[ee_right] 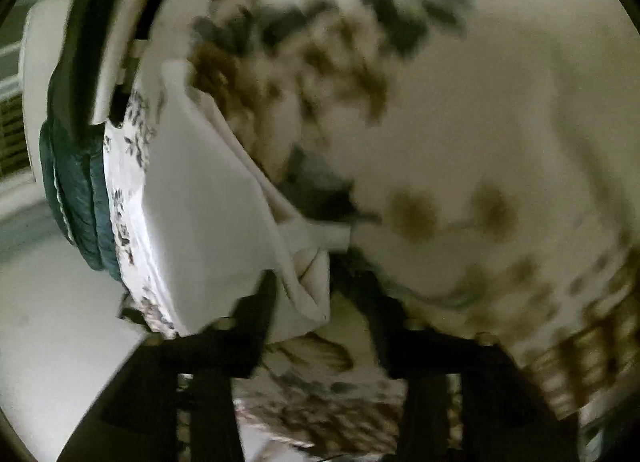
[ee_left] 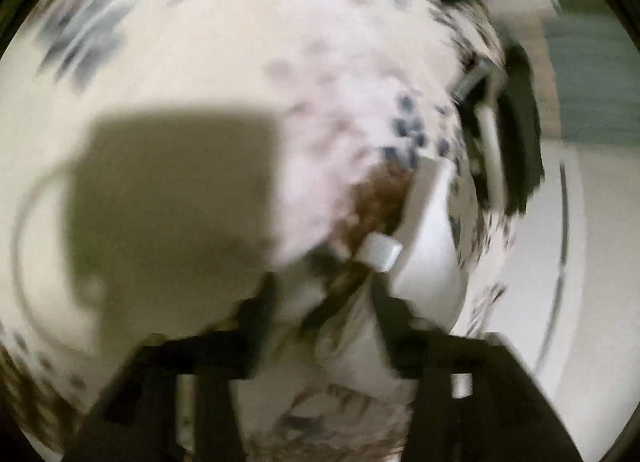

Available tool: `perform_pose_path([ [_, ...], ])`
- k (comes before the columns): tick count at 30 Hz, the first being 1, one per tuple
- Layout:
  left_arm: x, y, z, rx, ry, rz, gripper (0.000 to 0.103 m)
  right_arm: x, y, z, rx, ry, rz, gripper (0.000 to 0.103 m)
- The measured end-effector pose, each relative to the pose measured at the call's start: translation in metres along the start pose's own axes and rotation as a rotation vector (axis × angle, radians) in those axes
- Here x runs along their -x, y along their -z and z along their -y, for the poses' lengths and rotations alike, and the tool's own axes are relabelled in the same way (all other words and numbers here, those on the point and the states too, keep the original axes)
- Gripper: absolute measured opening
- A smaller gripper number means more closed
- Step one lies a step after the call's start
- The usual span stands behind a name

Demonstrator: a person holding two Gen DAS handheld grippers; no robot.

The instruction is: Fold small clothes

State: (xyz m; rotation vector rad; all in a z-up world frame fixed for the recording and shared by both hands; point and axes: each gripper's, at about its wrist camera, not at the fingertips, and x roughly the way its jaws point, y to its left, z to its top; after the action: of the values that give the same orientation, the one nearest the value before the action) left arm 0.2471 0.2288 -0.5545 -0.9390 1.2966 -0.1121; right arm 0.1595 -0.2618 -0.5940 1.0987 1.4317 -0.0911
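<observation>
Left of the white garment (ee_left: 428, 246), my left fingers (ee_left: 260, 302) are spread, nothing pinched. The garment's edge lies just past the inner finger, apart from both pads as far as the blur lets me judge. A small white tab (ee_left: 380, 252) sticks out of the garment on the side towards me.

The garment lies flat on the flower-print cover (ee_left: 340, 61), close to the cover's edge. I can't tell what's under the cover.

Right of the garment, my right fingers (ee_right: 384, 322) are spread too. One garment corner (ee_right: 308, 294) droops into the gap between them but isn't clamped. The tab (ee_right: 332, 236) points away from the garment body (ee_right: 208, 213) towards the cover's middle (ee_right: 460, 121). Beyond the garment, over the cover's edge, sits a teal quilted piece (ee_right: 76, 189).

My read on the step: grab for the next fold.
- Take garment cloth only. The cover runs right under the garment, so a deep bite picks up both.
- Pinch on the hem, not the tab. The tab looks too thin to carry the fold.
- Grip both sides level, then lift and carry over together, or the fold goes skewed.
- The garment is near the cover's edge, so pull towards the middle, not outward.

Count:
- white garment: 1
- tab: 1
- cover: 1
- teal quilted piece: 1
- sets of fingers: 2, both empty
</observation>
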Motion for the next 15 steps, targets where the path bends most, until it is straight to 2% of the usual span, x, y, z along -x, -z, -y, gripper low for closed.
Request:
perform_pose_path([
  [4, -0.039, -0.034, 0.056, -0.204, -0.001, -0.049, 0.057, 0.015, -0.031, -0.022, 0.084, -0.003, 0.063, 0.051],
  [8, -0.090, -0.059, 0.096, -0.334, -0.008, -0.123, 0.055, 0.001, -0.082, -0.056, 0.133, -0.036, 0.089, 0.051],
  [9, -0.099, -0.064, 0.105, -0.361, -0.019, -0.129, 0.049, -0.004, -0.092, -0.064, 0.145, -0.047, 0.082, 0.051],
  [10, -0.106, -0.068, 0.113, -0.385, -0.026, -0.124, 0.034, -0.011, -0.103, -0.073, 0.161, -0.059, 0.074, 0.051],
  [11, -0.110, -0.070, 0.116, -0.399, -0.037, -0.125, 0.000, -0.014, -0.111, -0.081, 0.174, -0.057, 0.085, 0.047],
  [12, -0.112, -0.072, 0.118, -0.406, -0.049, -0.127, 0.001, -0.015, -0.115, -0.087, 0.191, -0.060, 0.101, 0.037],
  [13, -0.111, -0.074, 0.120, -0.407, -0.046, -0.113, 0.001, -0.016, -0.119, -0.093, 0.210, -0.046, 0.119, 0.007],
  [15, -0.104, -0.075, 0.122, -0.405, -0.037, -0.094, 0.001, -0.013, -0.125, -0.105, 0.238, -0.017, 0.151, 0.003],
])
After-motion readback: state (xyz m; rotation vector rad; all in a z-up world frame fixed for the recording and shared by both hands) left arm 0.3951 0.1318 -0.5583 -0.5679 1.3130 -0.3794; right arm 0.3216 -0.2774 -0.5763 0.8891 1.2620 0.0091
